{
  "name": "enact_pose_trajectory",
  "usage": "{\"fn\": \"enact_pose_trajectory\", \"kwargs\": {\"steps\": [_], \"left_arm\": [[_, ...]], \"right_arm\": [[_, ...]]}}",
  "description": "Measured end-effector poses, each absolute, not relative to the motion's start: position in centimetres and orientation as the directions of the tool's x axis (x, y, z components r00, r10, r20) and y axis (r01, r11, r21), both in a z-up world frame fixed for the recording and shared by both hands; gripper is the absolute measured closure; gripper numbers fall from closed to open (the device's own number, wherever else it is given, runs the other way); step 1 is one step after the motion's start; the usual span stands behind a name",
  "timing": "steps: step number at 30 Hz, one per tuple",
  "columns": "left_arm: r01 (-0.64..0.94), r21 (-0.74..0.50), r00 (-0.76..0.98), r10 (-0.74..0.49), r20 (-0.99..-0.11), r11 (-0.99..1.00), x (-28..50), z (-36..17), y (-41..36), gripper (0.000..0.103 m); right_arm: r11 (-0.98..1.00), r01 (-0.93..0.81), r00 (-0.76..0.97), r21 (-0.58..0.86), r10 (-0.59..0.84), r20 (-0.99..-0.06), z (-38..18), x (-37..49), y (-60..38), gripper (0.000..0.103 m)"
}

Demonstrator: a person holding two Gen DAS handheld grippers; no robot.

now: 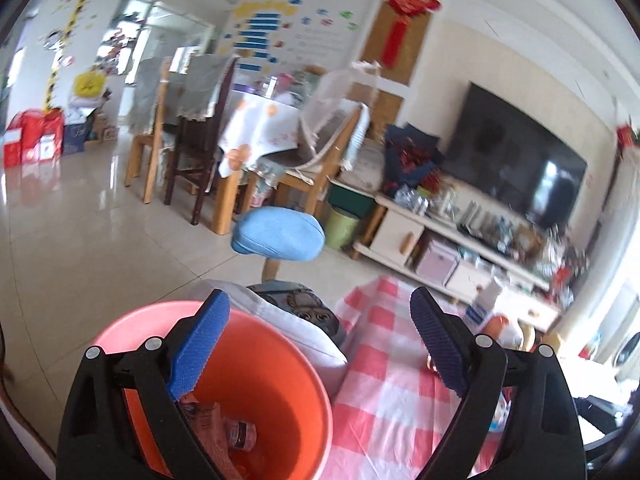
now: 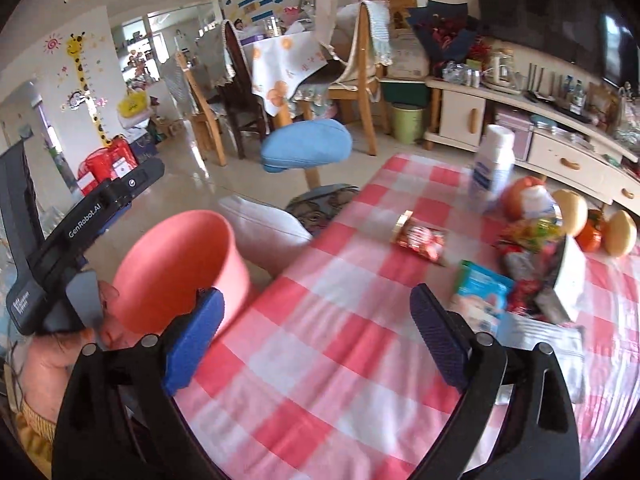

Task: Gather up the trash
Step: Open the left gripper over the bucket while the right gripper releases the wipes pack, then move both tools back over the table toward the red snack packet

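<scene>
— Bucket [image 1: 240, 380] first: through the left wrist camera we see it low and in front of us, orange-pink, just beside the edge of the table [image 1: 392, 360] with the red-and-white checked cloth. What do we make of the inside?

— Trash [image 1: 224, 428] lies at the bottom, crumpled wrappers and what looks like a small bottle, partly hidden by our own finger. The left gripper [image 1: 320, 344] hangs above the rim with its jaws wide apart and nothing between the pads.

— And beyond it?

— A blue stool [image 1: 280, 236] stands on the tiled floor, with a grey pillow [image 1: 304, 332] between the bucket and the table.

— Now the right wrist camera.

— We look down across the checked cloth. The right gripper [image 2: 316, 336] is spread wide too, empty, over bare cloth. More trash waits farther up the table: a red wrapper [image 2: 420, 240], a teal packet [image 2: 480, 292] and a heap of wrappers [image 2: 532, 264] near the right edge. A white bottle [image 2: 494, 164] stands upright behind them, beside some round fruit [image 2: 620, 232].

— And the bucket here?

— It sits at the left, off the table's edge, with a hand [image 2: 52, 364] holding the other gripper's handle just beside it.
</scene>
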State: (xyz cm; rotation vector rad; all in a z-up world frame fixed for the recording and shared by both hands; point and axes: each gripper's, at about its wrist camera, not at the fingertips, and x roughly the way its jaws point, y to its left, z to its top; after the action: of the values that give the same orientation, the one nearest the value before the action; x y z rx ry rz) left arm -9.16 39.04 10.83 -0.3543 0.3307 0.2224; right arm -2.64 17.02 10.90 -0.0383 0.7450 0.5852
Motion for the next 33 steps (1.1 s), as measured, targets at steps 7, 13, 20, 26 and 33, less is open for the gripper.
{"fn": "enact_pose_trajectory", "kwargs": {"steps": [7, 13, 20, 26, 33], "left_arm": [[-0.223, -0.286, 0.925, 0.11, -0.363, 0.932, -8.2, 10.9, 35.6, 0.012], [-0.194, -0.239, 0.927, 0.099, -0.361, 0.951, -7.2, 10.7, 33.1, 0.012], [-0.145, -0.227, 0.912, 0.041, -0.407, 0.963, -5.5, 10.0, 30.3, 0.012], [-0.108, -0.213, 0.876, -0.008, -0.482, 0.971, -3.8, 9.0, 27.8, 0.012], [-0.07, -0.216, 0.858, -0.052, -0.512, 0.974, -2.3, 8.4, 25.7, 0.012]], "right_arm": [[0.867, -0.477, 0.608, 0.144, 0.443, -0.659, 10.8, -2.9, 12.6, 0.007], [0.885, -0.437, 0.629, 0.159, 0.427, -0.649, 10.7, -3.1, 9.0, 0.007], [0.894, -0.414, 0.652, 0.17, 0.421, -0.63, 11.0, -3.3, 6.2, 0.007], [0.899, -0.401, 0.675, 0.175, 0.419, -0.607, 11.6, -3.2, 3.9, 0.007], [0.919, -0.333, 0.698, 0.211, 0.39, -0.6, 12.2, -1.9, 0.1, 0.007]]}}
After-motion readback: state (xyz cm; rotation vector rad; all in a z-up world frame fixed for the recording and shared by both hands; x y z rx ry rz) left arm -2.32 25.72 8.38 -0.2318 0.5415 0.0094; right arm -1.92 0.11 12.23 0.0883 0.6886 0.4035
